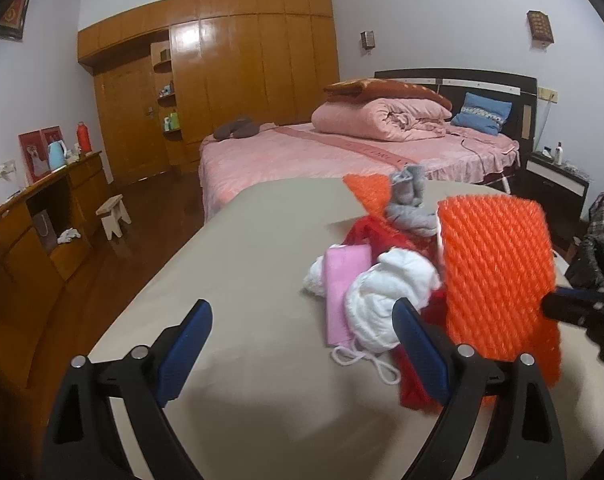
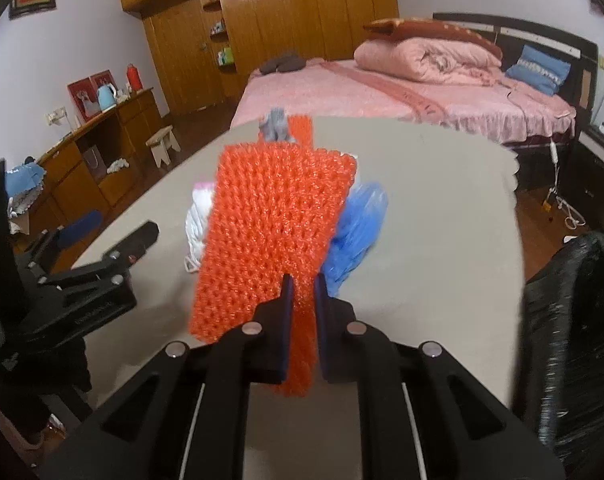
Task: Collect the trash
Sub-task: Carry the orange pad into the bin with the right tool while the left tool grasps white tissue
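- Right gripper point(image 2: 302, 292): jaws clamped on the lower edge of an orange foam net point(image 2: 274, 232), held clear above the table point(image 2: 442, 220); one piece is judged picked, not yet binned.
- Left gripper point(image 1: 302, 344): jaws wide, nothing between them, low over the table in front of the pile.
- Left on the table: white wad point(image 1: 386, 292), pink sheet point(image 1: 344, 292), red scrap point(image 1: 378, 232), blue bag point(image 2: 358, 232), grey wad point(image 1: 410, 200), second orange net point(image 1: 368, 192).
- Black bag point(image 2: 574, 320) at right is blurred and cut off; no bin opening is made out.
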Motion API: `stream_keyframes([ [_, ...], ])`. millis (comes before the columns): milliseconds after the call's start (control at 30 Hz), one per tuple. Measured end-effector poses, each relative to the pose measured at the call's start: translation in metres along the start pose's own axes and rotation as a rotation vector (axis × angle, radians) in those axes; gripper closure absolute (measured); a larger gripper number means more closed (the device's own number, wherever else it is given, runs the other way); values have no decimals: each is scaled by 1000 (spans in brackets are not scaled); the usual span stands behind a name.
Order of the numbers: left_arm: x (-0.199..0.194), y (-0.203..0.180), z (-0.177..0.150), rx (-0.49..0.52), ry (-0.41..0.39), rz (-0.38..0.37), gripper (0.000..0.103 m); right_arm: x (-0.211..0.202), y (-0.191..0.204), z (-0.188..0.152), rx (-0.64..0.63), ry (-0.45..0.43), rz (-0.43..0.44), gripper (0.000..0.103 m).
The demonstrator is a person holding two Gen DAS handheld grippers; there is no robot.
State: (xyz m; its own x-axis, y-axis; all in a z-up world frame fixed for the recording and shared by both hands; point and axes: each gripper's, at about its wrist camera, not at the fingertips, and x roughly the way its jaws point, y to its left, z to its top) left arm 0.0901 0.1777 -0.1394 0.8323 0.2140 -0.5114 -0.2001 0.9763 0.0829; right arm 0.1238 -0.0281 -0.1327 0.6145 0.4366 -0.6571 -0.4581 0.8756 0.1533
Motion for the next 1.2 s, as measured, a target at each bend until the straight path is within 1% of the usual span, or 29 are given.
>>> stream_keyframes([
  [33, 0, -3, 1, 4, -2, -6, 14, -6, -3, 1, 5, -12, -7, 93],
  [100, 1, -8, 1, 10, 0, -21, 19, -14, -12, 4, 17, -21, -11, 93],
  [233, 6, -20, 3, 22, 1, -58, 22, -22, -28, 4, 40, -29, -39, 93],
  [333, 14, -32, 5, 43, 3, -77, 27, -19, -39, 0, 59, -16, -66, 93],
  [467, 30, -43, 7, 62, 19, -94, 36, -13, -49, -4, 84, -4, -71, 93],
  [500, 34, -46, 7, 69, 29, -95, 42, -12, -49, -4, 83, -3, -71, 93],
  [533, 39, -48, 6, 75, 46, -111, 48, -12, -48, -4, 82, -3, -68, 93],
  [567, 42, -48, 4, 74, 62, -143, 60, -11, -47, -3, 81, -5, -65, 93],
  [600, 44, -49, 4, 71, 72, -167, 67, -12, -47, -2, 78, -8, -61, 93],
  [633, 43, -50, 3, 74, 69, -168, 69, -13, -47, -1, 76, -10, -58, 93],
  [667, 41, -50, 2, 76, 62, -171, 75, -15, -46, 0, 74, -14, -54, 93],
  [700, 39, -50, 2, 76, 52, -173, 84, -15, -46, 1, 73, -16, -51, 93],
  [733, 36, -49, 2, 72, 42, -174, 89, -17, -45, 2, 72, -20, -46, 93],
  [800, 31, -46, 3, 52, 37, -186, 92, -22, -44, 5, 69, -29, -39, 93],
  [867, 23, -42, 4, 37, 26, -194, 97, -26, -42, 6, 65, -37, -36, 93],
  [1033, 4, -40, 13, 22, -6, -189, 98, -40, -43, 10, 67, -62, -36, 93],
  [1200, -17, -46, 26, 17, -47, -210, 99, -60, -47, 13, 77, -94, -44, 93],
])
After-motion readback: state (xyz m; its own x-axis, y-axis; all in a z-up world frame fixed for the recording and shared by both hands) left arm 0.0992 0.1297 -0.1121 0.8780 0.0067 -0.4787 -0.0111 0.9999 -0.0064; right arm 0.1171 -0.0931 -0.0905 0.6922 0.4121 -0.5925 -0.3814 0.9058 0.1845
